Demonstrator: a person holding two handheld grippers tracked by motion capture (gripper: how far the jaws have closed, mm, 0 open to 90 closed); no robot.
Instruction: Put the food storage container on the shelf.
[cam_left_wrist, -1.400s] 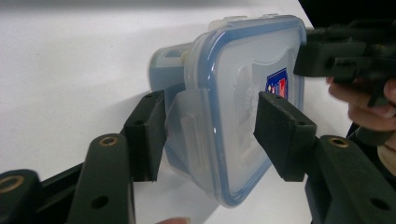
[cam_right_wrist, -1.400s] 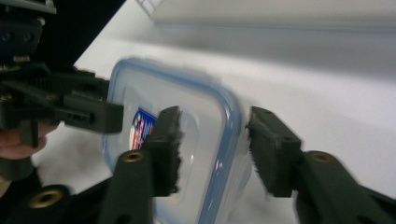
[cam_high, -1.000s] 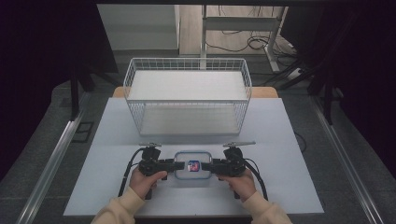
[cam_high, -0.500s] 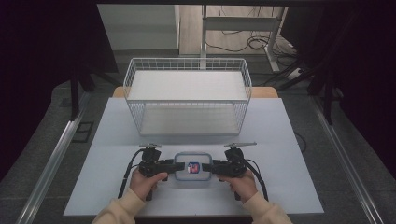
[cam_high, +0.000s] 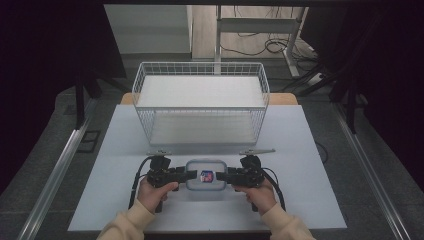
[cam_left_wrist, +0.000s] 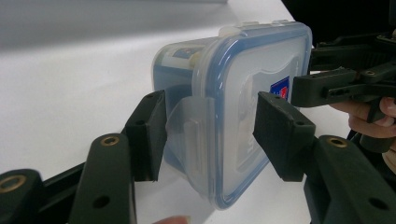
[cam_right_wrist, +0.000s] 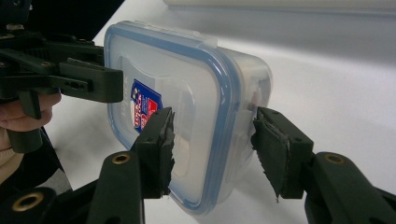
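Here, a clear plastic food container with a blue-rimmed snap lid (cam_high: 205, 176) is seen lying flat on the white tabletop (cam_high: 310, 150), near its front edge, held between two hand-held tools. The left gripper (cam_high: 189, 175) is brought in from the box's left end, and in the left gripper view its jaws are closed over the translucent side latch (cam_left_wrist: 187, 135) of the lid, one pad under the flap and the other on the lid's top. The right gripper (cam_high: 220, 176) is set at the opposite end; in the right gripper view its jaws straddle the lid's edge, the worn pads lying against the lid top and the box wall, though whether they truly press cannot be told for certain. The lid is still seated all round, with its small red-and-blue sticker (cam_right_wrist: 145, 108) facing up, so the box is judged unopened. A large white wire basket (cam_high: 200, 102) stands empty well behind, toward the tabletop's far side. The work is judged to be at its start: both ends are addressed, but the latches remain to be freed, and nothing has been placed in the basket.
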